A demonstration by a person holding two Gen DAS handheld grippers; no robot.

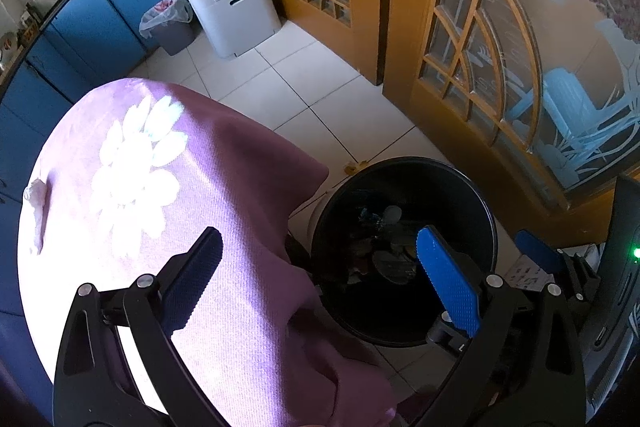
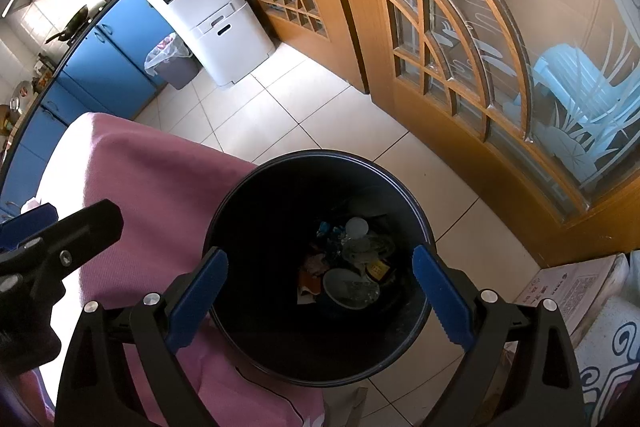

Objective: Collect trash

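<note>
A black round bin [image 2: 256,211] stands on the tiled floor beside a table under a purple cloth [image 1: 224,187]. Trash [image 2: 348,267] lies at its bottom: a white cup, wrappers, a clear lid. My right gripper [image 2: 320,279] hangs open directly over the bin's mouth, nothing between its blue pads. My left gripper [image 1: 320,267] is open too, one finger over the cloth, the other over the bin [image 1: 452,195]. A crumpled white tissue [image 1: 36,199] lies on the cloth at the table's far left edge. The left gripper also shows as a black body [image 2: 60,247] at the left of the right wrist view.
Wooden glass-paned doors [image 2: 460,67] run behind the bin. A white appliance [image 2: 208,27] and a small grey lined bin [image 2: 172,63] stand by blue cabinets [image 2: 100,67]. A small scrap [image 1: 354,167] lies on the floor near the black bin. Papers [image 2: 568,287] sit at the right.
</note>
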